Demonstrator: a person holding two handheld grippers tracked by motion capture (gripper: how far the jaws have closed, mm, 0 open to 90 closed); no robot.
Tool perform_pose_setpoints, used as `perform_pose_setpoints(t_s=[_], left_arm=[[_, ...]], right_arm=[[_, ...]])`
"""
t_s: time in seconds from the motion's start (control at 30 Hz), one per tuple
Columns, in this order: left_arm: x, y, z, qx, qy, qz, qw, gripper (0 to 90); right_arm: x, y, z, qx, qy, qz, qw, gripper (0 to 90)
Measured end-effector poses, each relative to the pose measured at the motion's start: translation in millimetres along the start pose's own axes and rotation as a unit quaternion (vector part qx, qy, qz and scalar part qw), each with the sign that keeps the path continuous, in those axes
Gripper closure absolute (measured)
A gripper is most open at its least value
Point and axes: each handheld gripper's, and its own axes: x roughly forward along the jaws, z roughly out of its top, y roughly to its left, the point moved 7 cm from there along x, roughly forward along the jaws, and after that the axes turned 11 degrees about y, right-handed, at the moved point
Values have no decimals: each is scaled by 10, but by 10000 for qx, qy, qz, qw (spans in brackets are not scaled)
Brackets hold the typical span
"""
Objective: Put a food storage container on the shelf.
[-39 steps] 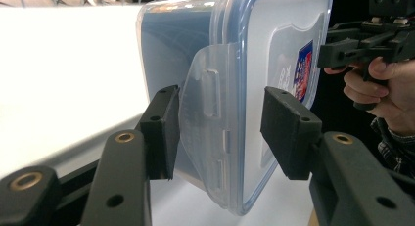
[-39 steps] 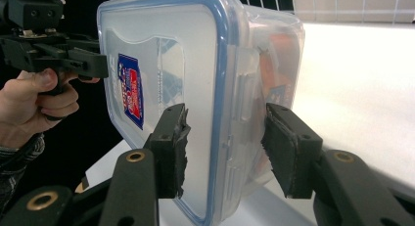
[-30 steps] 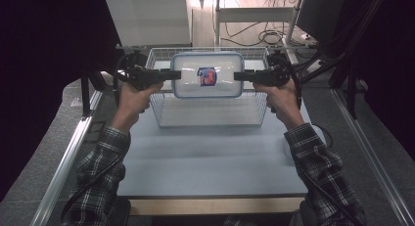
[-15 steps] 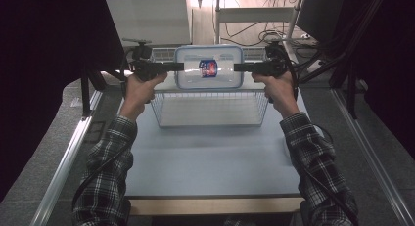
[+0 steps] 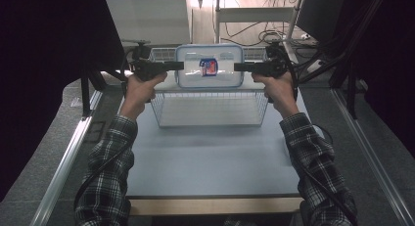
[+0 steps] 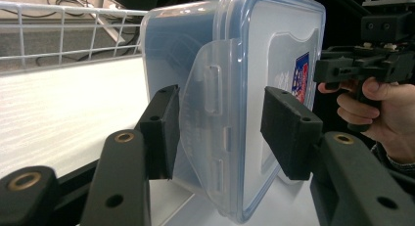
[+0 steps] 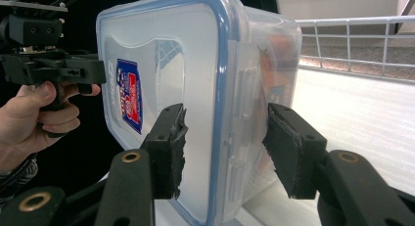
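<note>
A clear plastic container (image 5: 209, 67) with a blue-rimmed lid and a red-and-blue label hangs over the far part of a white wire basket (image 5: 210, 109). Its lid faces the high view. My left gripper (image 5: 180, 66) is shut on the container's left end, and my right gripper (image 5: 237, 67) is shut on its right end. In the left gripper view the pads (image 6: 288, 133) clamp the container (image 6: 244, 79) across lid and body beside a side latch. In the right gripper view the right gripper (image 7: 225, 143) grips the container (image 7: 195, 59) the same way.
The basket stands at the back of a pale blue table (image 5: 210, 157). Metal rails run along both sides of the table. Behind the basket are a shelf frame and loose cables (image 5: 254, 33). A dark curtain hangs at the left.
Both hands have carried the container farther back over the basket, away from the person. The grip on both ends is unchanged.
</note>
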Motion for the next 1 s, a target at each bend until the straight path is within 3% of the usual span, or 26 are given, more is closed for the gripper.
perform_pose_setpoints(t_s=[0.5,0.63,0.67,0.73,0.77,0.83,1.0], left_arm=[[16,45,28,-64,79,0,9999,495],[30,53,30,-42,120,77,9999,489],[39,57,31,-60,139,129,9998,483],[57,86,22,-155,189,164,9996,444],[54,94,17,-125,142,90,9998,449],[50,101,15,-125,116,50,9998,460],[58,115,34,-99,154,115,9998,449]], right_arm=[[39,-42,-42,60,30,55,10000,482],[51,-42,-65,32,188,-58,9998,481],[61,-50,-78,-6,256,-139,9996,534],[87,-64,-99,-72,339,-345,9988,526],[85,-75,-88,5,242,-337,9991,539],[101,-86,-88,92,320,-205,9992,538],[97,-72,-84,99,350,-272,9990,544]])
